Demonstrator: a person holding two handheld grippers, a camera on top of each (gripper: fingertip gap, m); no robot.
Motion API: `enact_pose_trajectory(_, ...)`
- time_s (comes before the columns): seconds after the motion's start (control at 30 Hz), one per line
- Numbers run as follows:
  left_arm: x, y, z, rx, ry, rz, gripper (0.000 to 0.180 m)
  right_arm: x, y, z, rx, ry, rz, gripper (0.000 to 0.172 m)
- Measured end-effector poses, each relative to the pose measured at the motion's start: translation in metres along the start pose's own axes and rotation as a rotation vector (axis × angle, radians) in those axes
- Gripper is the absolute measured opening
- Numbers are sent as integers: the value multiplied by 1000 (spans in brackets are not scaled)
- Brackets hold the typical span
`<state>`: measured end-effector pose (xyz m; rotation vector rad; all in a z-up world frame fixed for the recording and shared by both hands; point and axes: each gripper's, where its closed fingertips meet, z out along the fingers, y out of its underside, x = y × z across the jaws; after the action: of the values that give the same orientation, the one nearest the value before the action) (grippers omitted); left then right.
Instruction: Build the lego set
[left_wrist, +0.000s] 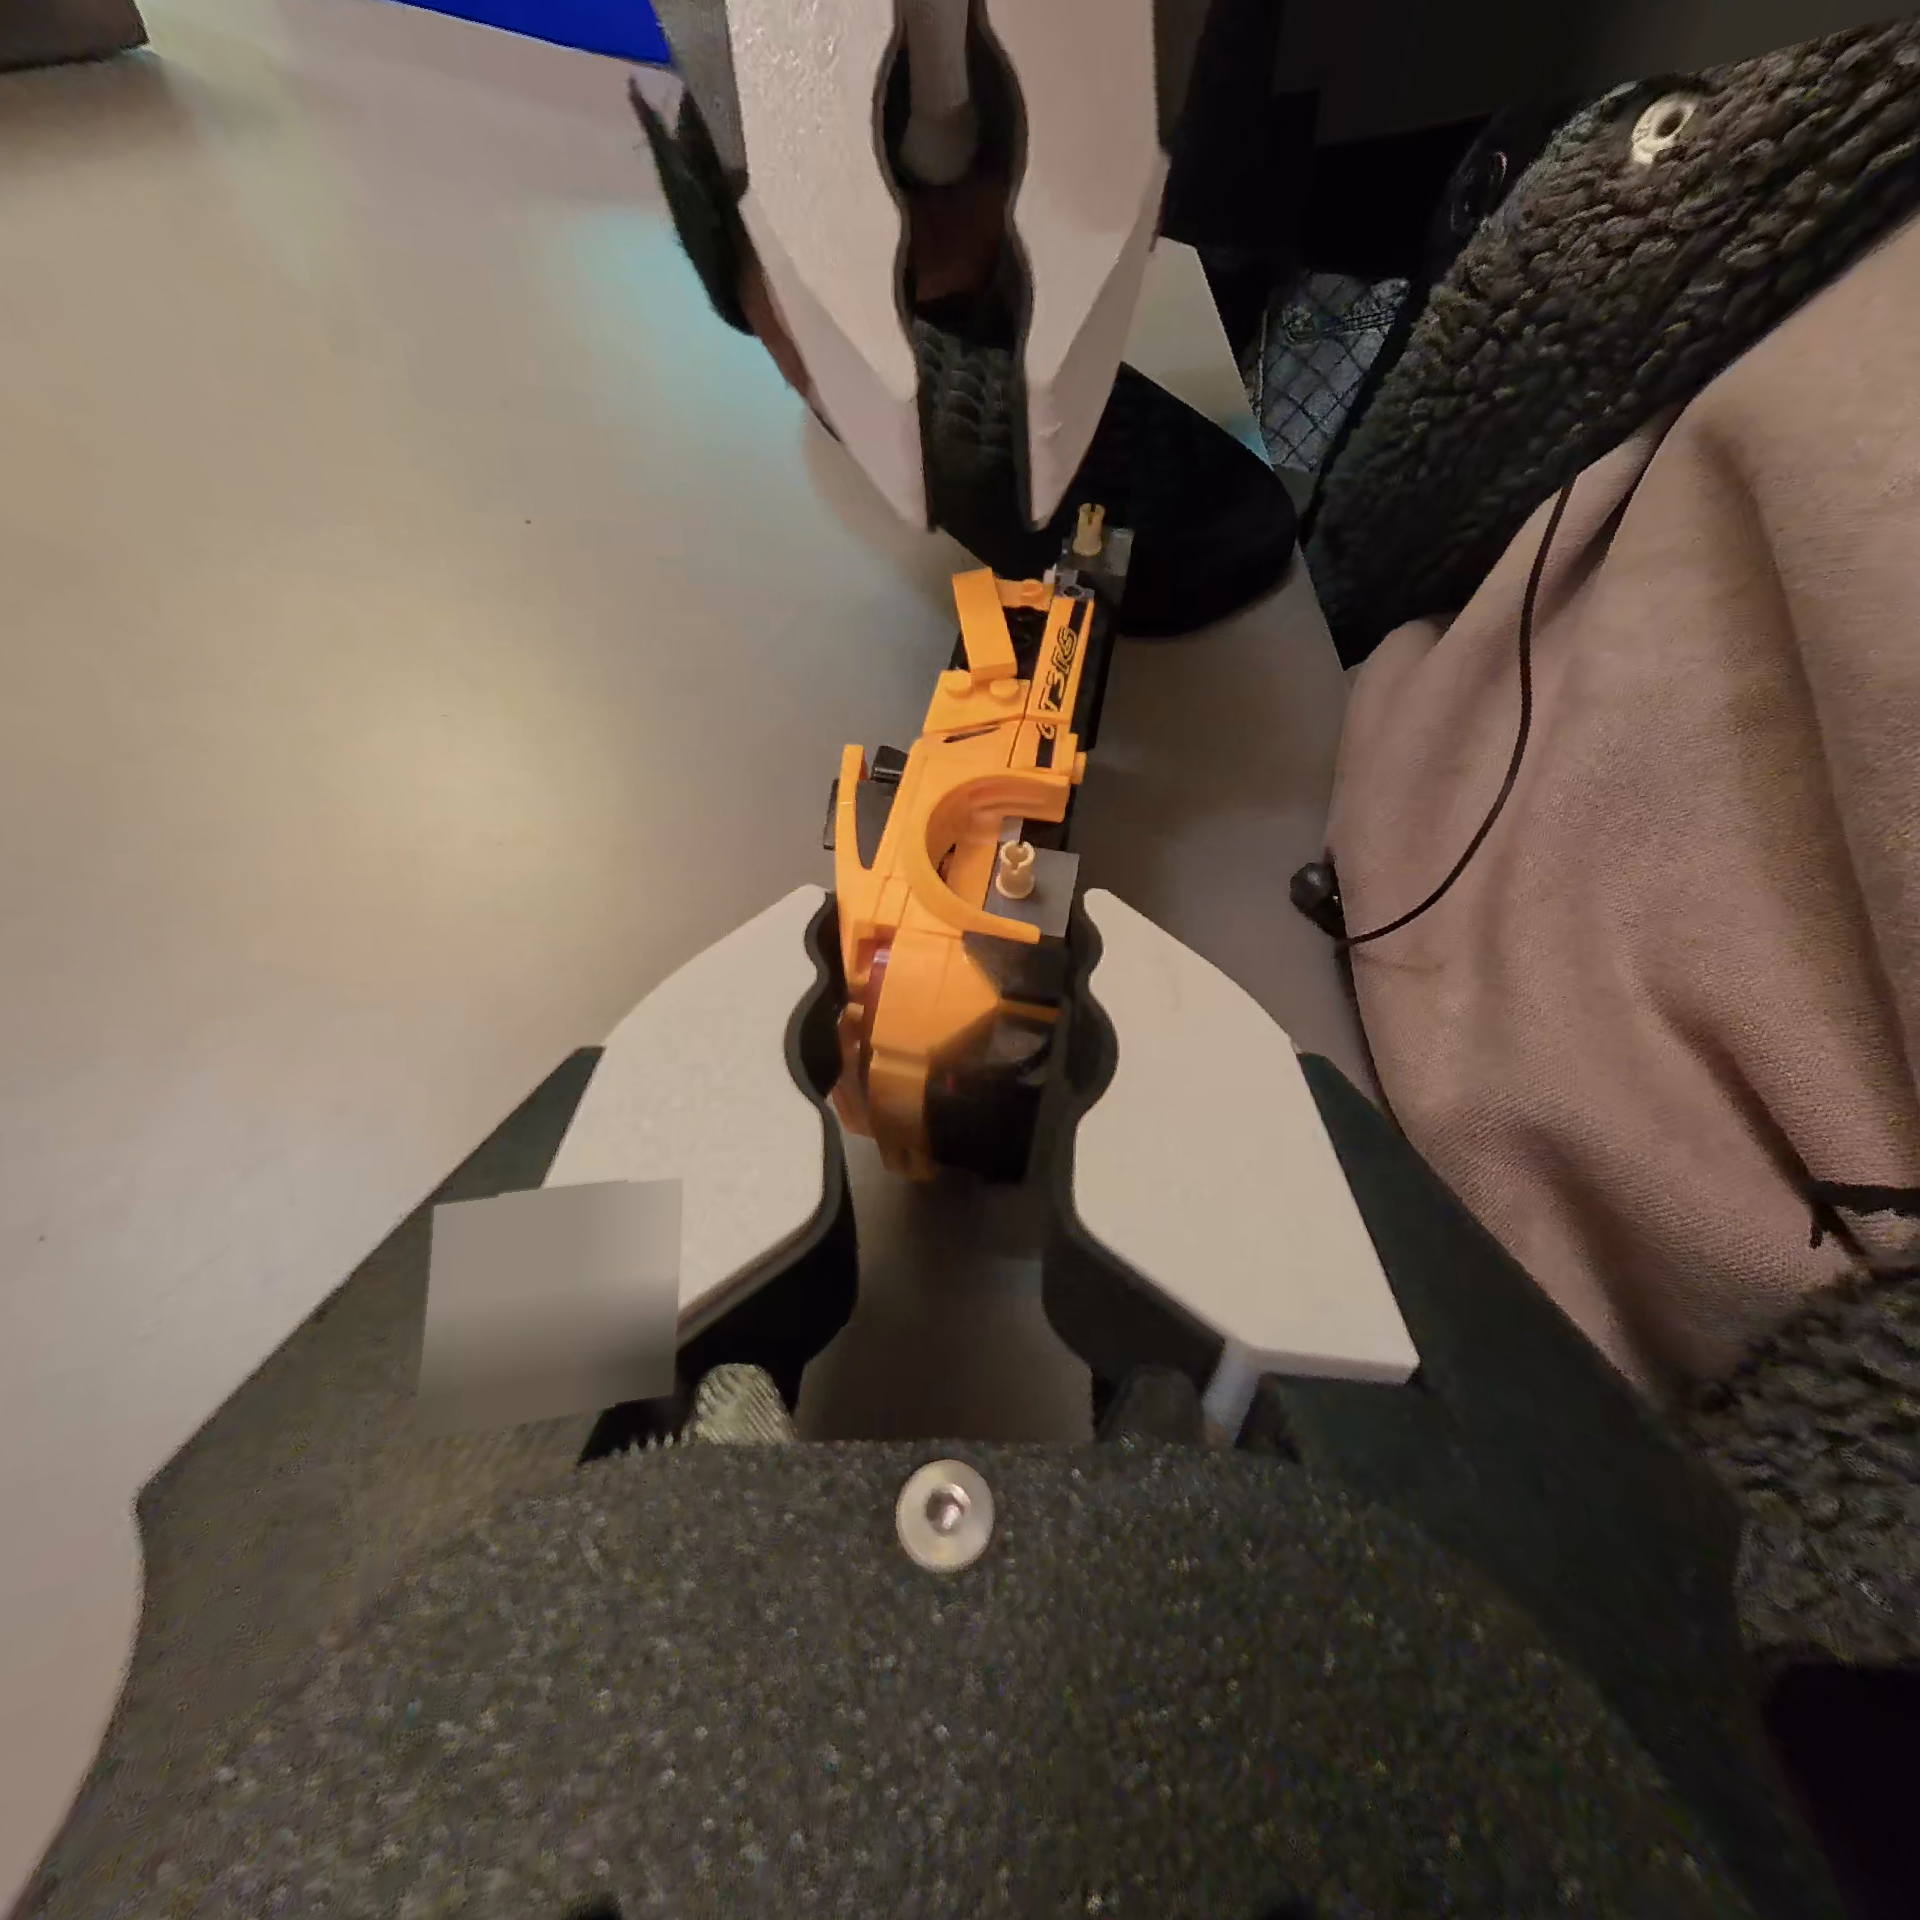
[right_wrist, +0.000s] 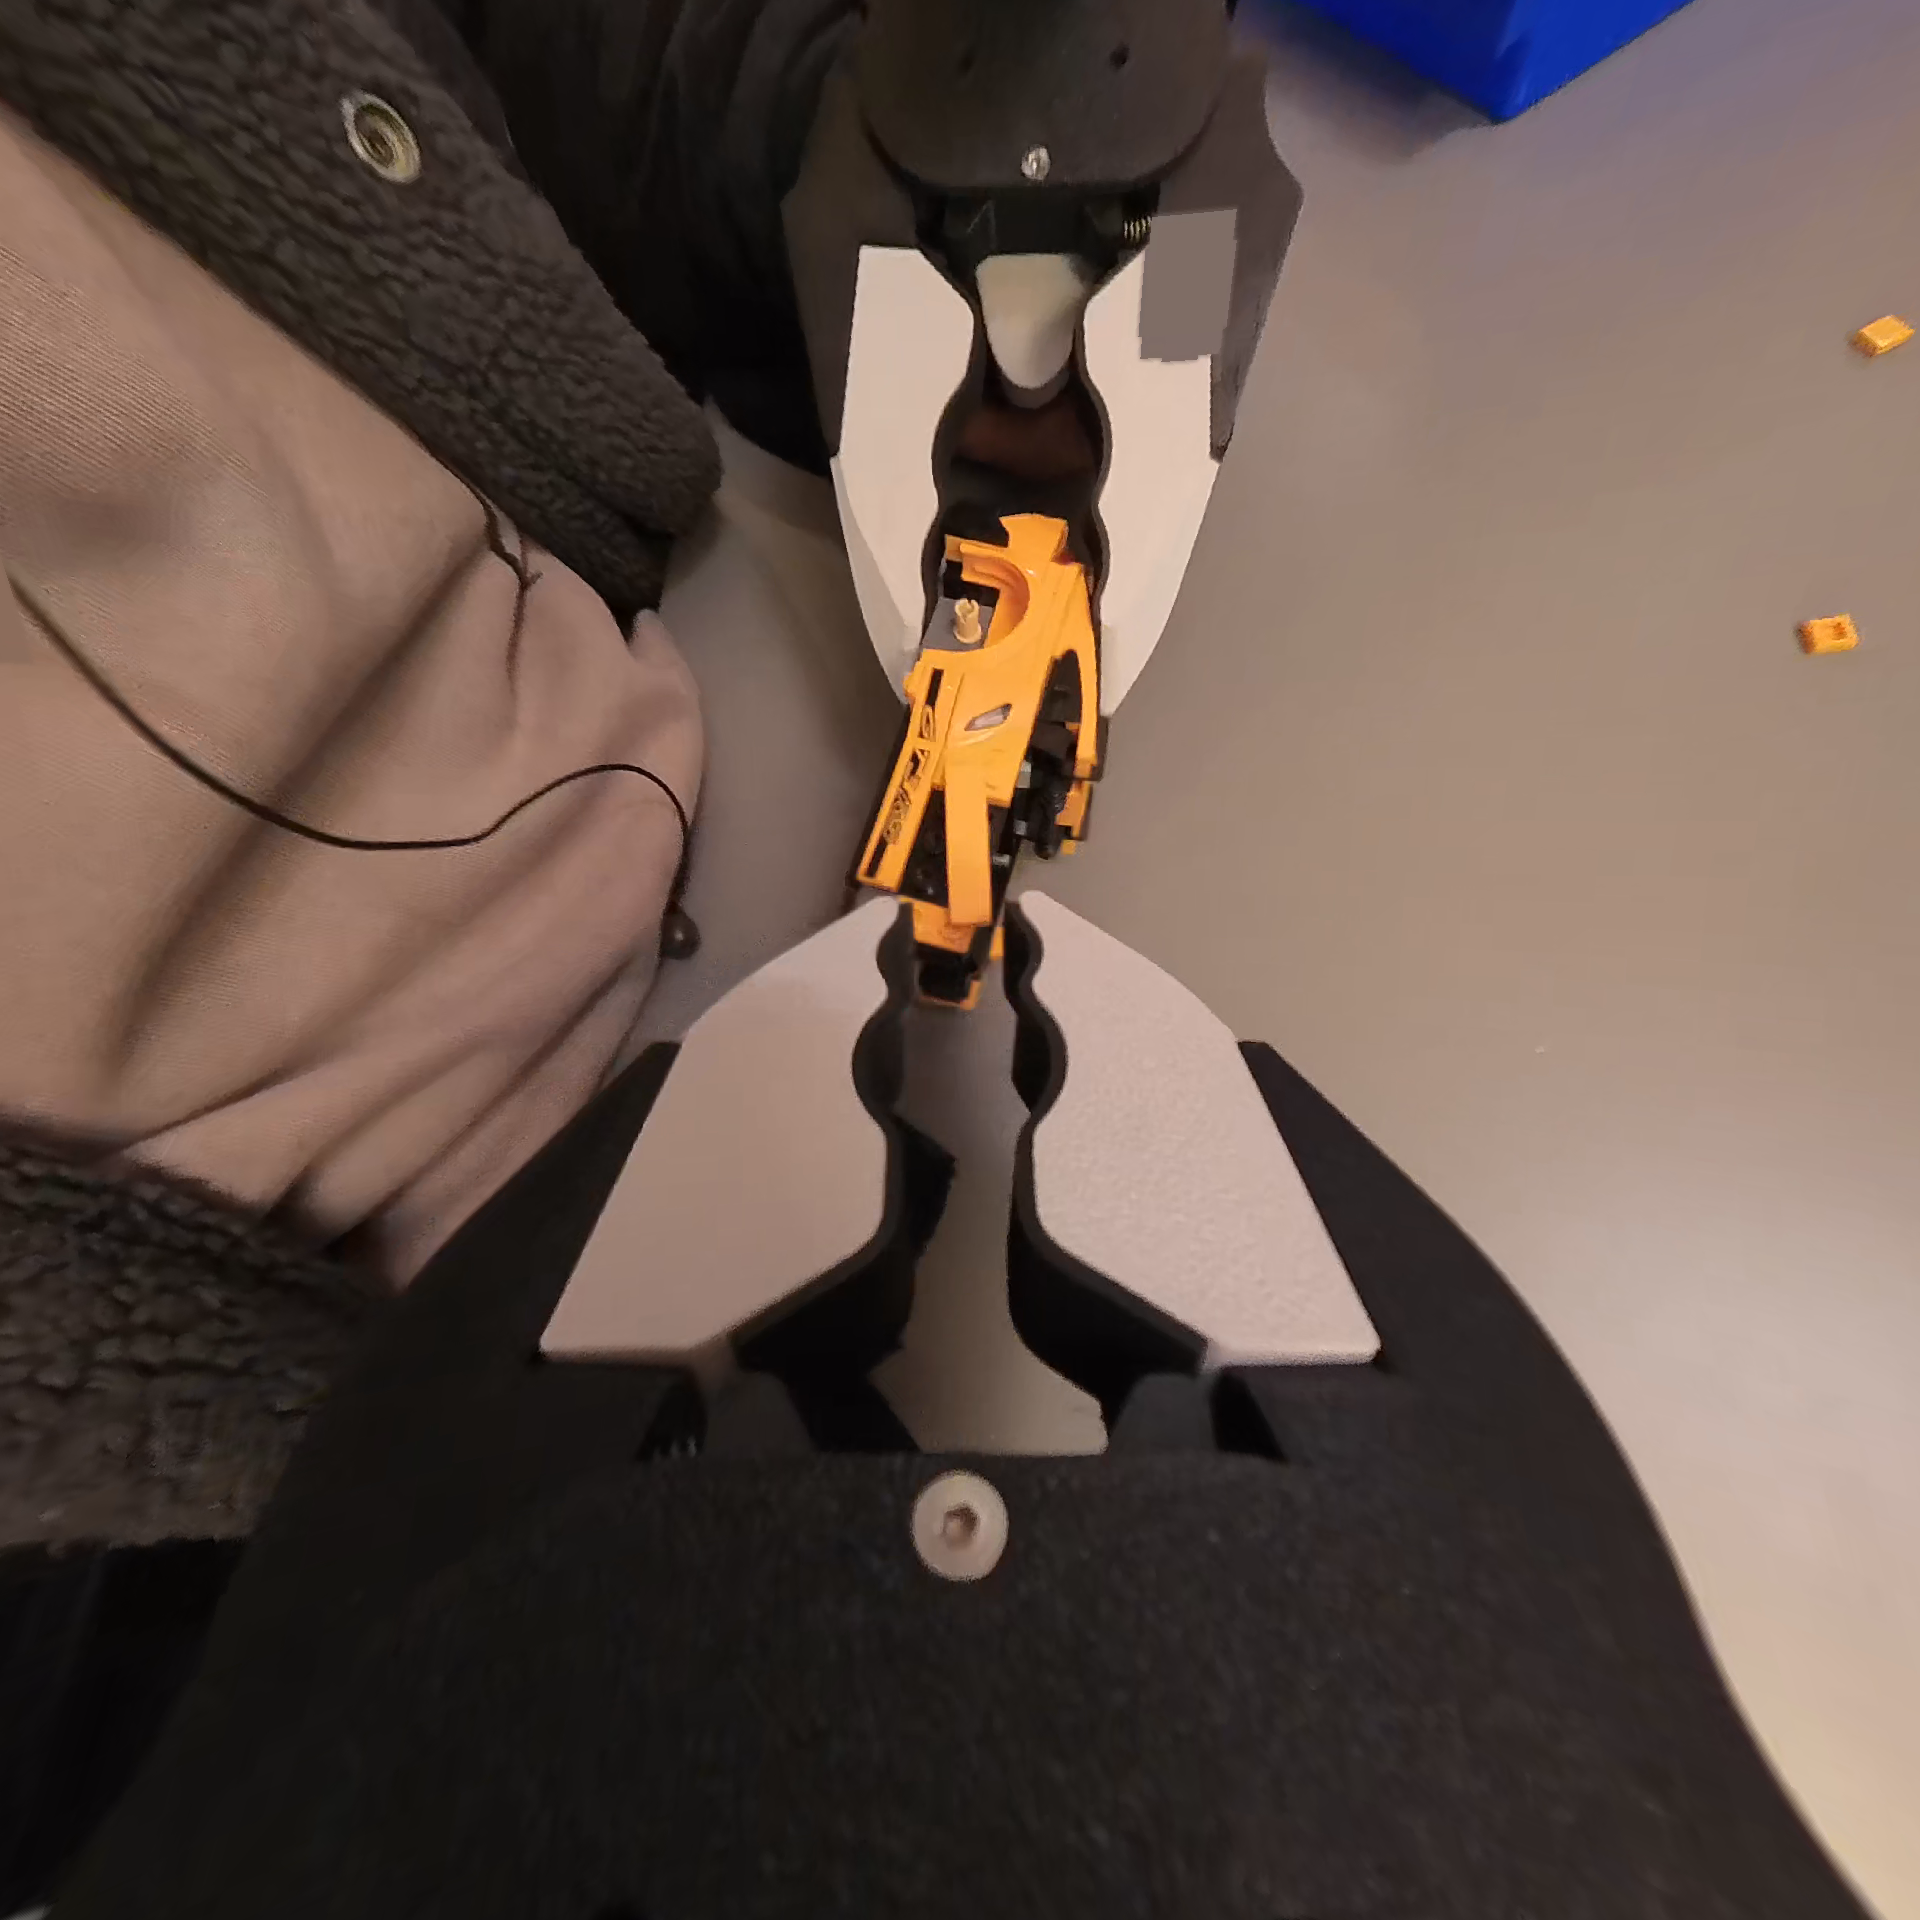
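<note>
The toy car, a small brick-built body in orange and black with no wheels on it, hangs in the air above the grey table, stretched lengthwise between the two tools. The left tool is clamped on the broader end, just behind the curved wheel arch, with both pads pressed against the car's flanks. The right tool faces it from the far end. The car's narrow tip lies between its fingertips, but these look to stand a shade off the plastic rather than biting on it, so I take that tool to be released and the left one to carry the weight.

I'd judge the car light, stiff and hard-surfaced, so rather slippery against the pads. Being pressed together from many small pieces, it is likely to shed parts if twisted or squeezed on a thin edge. A bare tan pin juts out beside the arch. The solid block-like flanks seem the safest hold, not the thin orange strips or the arch.

A person's beige garment is close beside the car. Two small orange pieces lie well apart on the table, with a blue object beyond.
</note>
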<state>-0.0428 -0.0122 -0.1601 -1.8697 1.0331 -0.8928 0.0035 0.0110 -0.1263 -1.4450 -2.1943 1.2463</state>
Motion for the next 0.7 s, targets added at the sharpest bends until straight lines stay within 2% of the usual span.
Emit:
enact_pose_trajectory(0.1, 1, 0, 0, -2, 18, -23, 41, 8, -1, 2, 10, -44, 11, 14)
enact_pose_trajectory(0.17, 2, 1, 0, -4, 35, -42, 41, 10, -4, -1, 40, -111, 16, 14)
enact_pose_trajectory(0.33, 2, 1, 0, -6, 47, -61, 40, 7, 3, 12, 2, -285, 66, 19)
enact_pose_trajectory(0.43, 3, 1, 0, -8, 55, -69, 41, -1, 4, 15, -18, -360, 72, 7)
enact_pose_trajectory(0.53, 2, 1, 0, -8, 59, -86, 40, -2, 2, 13, -34, -342, 67, 0)
enact_pose_trajectory(0.7, 4, 2, 0, -10, 59, -71, 41, 0, -2, 8, -66, -271, 40, 0)
